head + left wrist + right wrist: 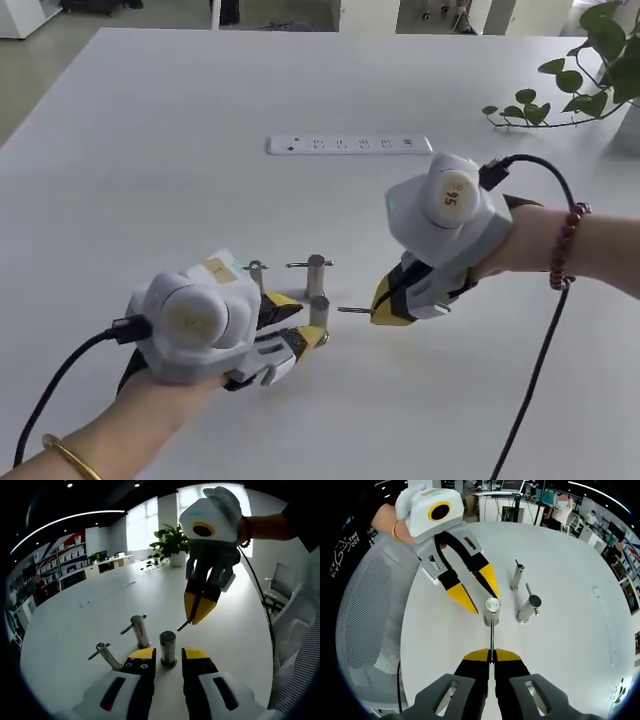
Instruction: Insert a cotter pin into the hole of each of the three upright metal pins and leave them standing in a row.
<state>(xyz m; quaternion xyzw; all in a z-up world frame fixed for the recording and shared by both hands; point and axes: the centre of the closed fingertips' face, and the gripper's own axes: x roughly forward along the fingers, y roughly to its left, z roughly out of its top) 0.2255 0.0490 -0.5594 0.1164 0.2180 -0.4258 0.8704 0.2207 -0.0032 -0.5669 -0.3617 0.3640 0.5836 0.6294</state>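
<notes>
Three upright metal pins stand on the white table (150, 160). The far-left pin (257, 272) and the middle pin (316, 275) each carry a cotter pin through the top. The nearest pin (319, 310) (168, 649) (492, 611) has none. My left gripper (298, 320) (169, 656) is open, its yellow fingertips on either side of the nearest pin's base. My right gripper (385, 305) (491, 656) is shut on a cotter pin (354, 310) (491, 636) that lies level and points at the nearest pin, its tip at the pin's side.
A white power strip (349, 145) lies at the table's middle. A potted plant (590, 70) stands at the far right. Cables trail from both grippers toward the near edge. A mesh chair (370, 625) stands beside the table.
</notes>
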